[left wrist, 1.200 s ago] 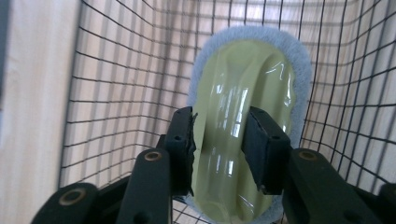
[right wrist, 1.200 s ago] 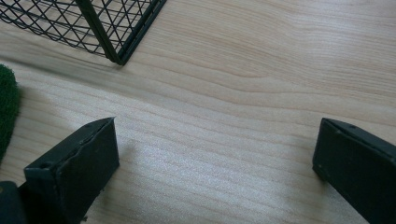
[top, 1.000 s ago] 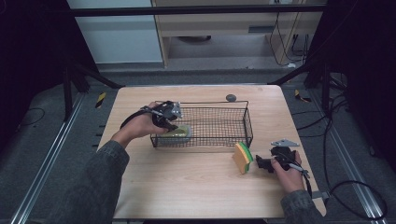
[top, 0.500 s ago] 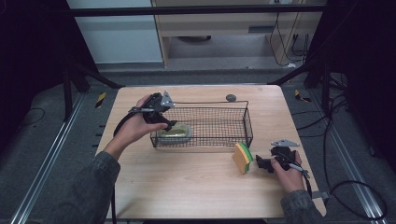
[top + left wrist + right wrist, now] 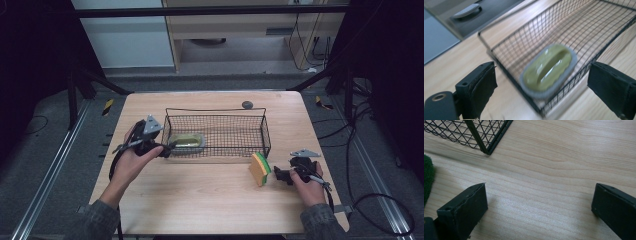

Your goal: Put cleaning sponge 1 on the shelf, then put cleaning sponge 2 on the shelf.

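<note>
Left gripper point(image 5: 167, 148) is sitting jaws wide apart, gripping nothing, just outside the left end of the black wire mesh basket point(image 5: 263, 135) on the light wooden table point(image 5: 210, 200). Straight ahead of its jaws, inside the basket and against that near wall, an olive-green oval dish with a pale grey rim point(image 5: 547, 70) is lying flat on the mesh floor.

Right gripper point(image 5: 278, 173) is resting low on the table, jaws also wide open and empty. A yellow sponge with a green scouring face point(image 5: 260, 169) is standing on edge just beyond its tips, near the basket's right corner.

My read: dish is placed, sponge is next. That calls for the right gripper closing across the sponge, then lifting over the basket wall.
</note>
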`<state>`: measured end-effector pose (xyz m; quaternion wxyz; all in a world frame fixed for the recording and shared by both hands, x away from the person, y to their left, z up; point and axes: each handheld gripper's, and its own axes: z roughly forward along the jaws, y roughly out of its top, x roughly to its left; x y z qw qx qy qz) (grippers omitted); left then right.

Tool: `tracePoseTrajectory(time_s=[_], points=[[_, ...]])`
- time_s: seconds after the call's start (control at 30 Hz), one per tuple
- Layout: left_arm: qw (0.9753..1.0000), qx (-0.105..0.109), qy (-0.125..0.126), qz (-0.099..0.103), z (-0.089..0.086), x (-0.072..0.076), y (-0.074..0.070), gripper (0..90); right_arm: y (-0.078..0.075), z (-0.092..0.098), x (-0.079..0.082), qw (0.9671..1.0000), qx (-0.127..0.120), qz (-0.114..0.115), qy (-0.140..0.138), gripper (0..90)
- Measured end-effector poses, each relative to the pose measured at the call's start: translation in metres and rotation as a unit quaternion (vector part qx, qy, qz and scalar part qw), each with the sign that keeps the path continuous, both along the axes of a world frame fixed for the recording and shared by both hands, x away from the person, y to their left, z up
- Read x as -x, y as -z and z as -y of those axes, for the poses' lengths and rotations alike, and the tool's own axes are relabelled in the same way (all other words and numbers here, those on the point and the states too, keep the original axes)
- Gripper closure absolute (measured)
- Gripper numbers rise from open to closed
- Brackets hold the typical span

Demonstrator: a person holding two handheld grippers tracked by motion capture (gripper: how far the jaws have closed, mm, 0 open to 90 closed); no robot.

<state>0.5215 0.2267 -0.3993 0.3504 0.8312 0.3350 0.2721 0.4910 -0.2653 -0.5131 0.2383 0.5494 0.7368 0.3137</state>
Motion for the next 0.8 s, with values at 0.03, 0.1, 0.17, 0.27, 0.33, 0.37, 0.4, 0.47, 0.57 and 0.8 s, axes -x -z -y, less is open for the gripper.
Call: tracePoseTrajectory(time_s=[0.03,0.1,0.17,0.27,0.33,0.37,0.4,0.47,0.57,0.8], points=[[1.0000,0.006,-0.007,-0.002,-0.005,0.005,0.006,7.4,0.000,0.000,0.000,1.0000,0.000,0.000,0.000,0.5],[0.9996,0.018,-0.020,-0.006,-0.013,0.012,0.019,4.2,0.000,0.000,0.000,1.0000,-0.003,-0.001,0.001,0.4],[0.9982,0.046,-0.037,-0.013,-0.023,0.018,0.035,3.9,0.000,0.000,0.000,1.0000,-0.003,-0.001,0.001,0.4],[0.9961,0.030,-0.060,-0.058,-0.036,0.021,0.061,4.0,0.000,0.000,0.000,1.0000,-0.003,-0.001,0.002,0.4],[0.9953,0.035,-0.063,-0.064,-0.038,0.022,0.065,3.9,0.000,0.000,0.000,1.0000,-0.003,-0.001,0.002,0.4],[0.9948,0.037,-0.066,-0.068,-0.040,0.021,0.068,3.9,0.000,0.000,0.000,1.0000,-0.003,-0.001,0.002,0.4],[0.9944,0.035,-0.071,-0.070,-0.042,0.020,0.072,3.7,0.000,0.000,0.000,1.0000,-0.003,-0.001,0.002,0.4],[0.9928,0.028,-0.083,-0.082,-0.044,0.018,0.080,3.8,0.000,0.000,0.000,1.0000,-0.003,-0.001,0.002,0.5],[0.9896,0.029,-0.094,-0.104,-0.048,0.015,0.090,4.2,0.000,0.001,0.000,1.0000,-0.003,0.000,-0.001,1.1],[0.9866,0.031,-0.098,-0.126,-0.049,0.011,0.102,3.5,-0.009,0.001,0.005,0.9993,0.005,0.024,-0.027,13.3]])
